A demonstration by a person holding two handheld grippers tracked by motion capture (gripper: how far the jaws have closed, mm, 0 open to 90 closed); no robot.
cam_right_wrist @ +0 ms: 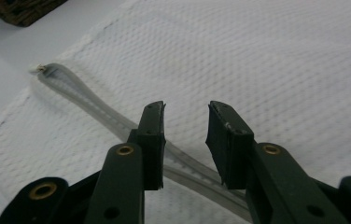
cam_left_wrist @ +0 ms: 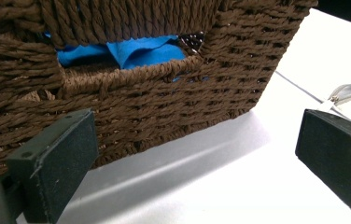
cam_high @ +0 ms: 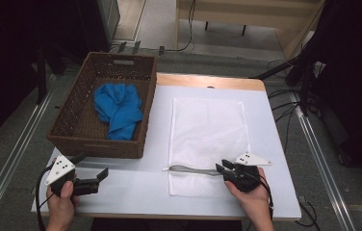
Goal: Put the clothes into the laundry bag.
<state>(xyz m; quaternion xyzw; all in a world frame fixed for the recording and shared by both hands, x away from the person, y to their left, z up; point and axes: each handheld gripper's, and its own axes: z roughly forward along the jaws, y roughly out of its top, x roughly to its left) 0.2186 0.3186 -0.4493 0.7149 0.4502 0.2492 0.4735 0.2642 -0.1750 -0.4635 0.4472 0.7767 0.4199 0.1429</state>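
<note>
Near the front edge of the white surface (cam_high: pixel 135 185), we see the right gripper (cam_high: pixel 228 169) poised over the grey zipper (cam_high: pixel 192 169) of a white mesh laundry bag (cam_high: pixel 208 127), which lies flat at the middle of the surface. Seen from the right gripper view, we find its jaws a narrow gap apart, straddling the zipper band (cam_right_wrist: pixel 85 105) without pressing on it; whether they touch the mesh we cannot tell. At the left front corner, we see the left gripper (cam_high: pixel 92 171) held just in front of the brown wicker basket (cam_high: pixel 73 113), its jaws wide apart and clamped on nothing. In the left gripper view we see the basket wall (cam_left_wrist: pixel 164 102) close ahead between the two jaws. A crumpled blue cloth (cam_high: pixel 118 109) lies inside the basket and shows through its handle slot (cam_left_wrist: pixel 131 52).
</note>
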